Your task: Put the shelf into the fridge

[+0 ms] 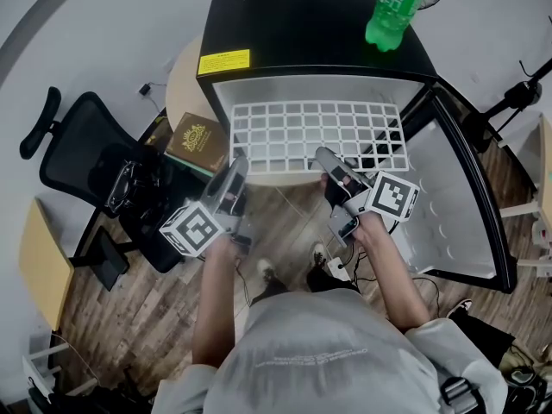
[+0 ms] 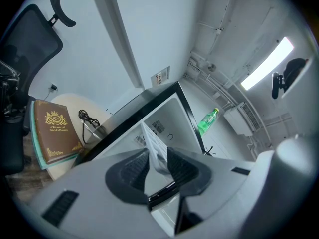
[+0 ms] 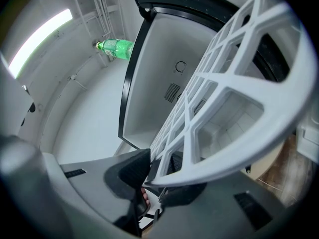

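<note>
A white grid shelf [image 1: 310,132] lies flat at the open mouth of the black mini fridge [image 1: 302,24], and both grippers hold it by its near edge. My left gripper [image 1: 237,166] is shut on the shelf's left front part; in the left gripper view the shelf [image 2: 154,148] shows edge-on between the pads. My right gripper [image 1: 326,158] grips the right front part, with the shelf's rim [image 3: 219,93] pinched between its pads. The fridge's white inside [image 3: 164,68] is in view behind the grid. How deep the shelf's far edge reaches I cannot tell.
The fridge door [image 1: 466,197] stands open to the right. A green bottle [image 1: 392,7] stands on the fridge's top. A brown book [image 1: 197,141] lies on a round table at the left, with a black office chair [image 1: 86,158] beside it. The person's legs and shoes show below.
</note>
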Tool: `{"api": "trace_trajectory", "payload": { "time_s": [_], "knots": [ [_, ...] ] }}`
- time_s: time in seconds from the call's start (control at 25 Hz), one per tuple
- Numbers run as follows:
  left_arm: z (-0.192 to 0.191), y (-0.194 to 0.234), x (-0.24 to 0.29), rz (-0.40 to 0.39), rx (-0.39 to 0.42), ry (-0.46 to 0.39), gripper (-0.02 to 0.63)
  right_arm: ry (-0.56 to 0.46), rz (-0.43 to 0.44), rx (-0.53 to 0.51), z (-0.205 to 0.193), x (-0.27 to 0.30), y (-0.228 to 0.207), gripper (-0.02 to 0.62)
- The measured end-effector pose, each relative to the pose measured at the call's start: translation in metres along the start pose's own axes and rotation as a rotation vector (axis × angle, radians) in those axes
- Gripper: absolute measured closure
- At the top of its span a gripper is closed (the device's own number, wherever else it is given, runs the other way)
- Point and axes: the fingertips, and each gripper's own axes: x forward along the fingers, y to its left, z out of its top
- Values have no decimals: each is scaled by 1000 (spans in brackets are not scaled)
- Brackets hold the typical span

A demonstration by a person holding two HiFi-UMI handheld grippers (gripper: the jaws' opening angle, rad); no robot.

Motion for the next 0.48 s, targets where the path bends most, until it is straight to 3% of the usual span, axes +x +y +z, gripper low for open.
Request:
{"api": "trace_trajectory", "payload": {
  "time_s": [0.48],
  "knots": [
    [6,-2,15,3,3,-3,483,29,4,5,18,12,-7,508]
  ]
}}
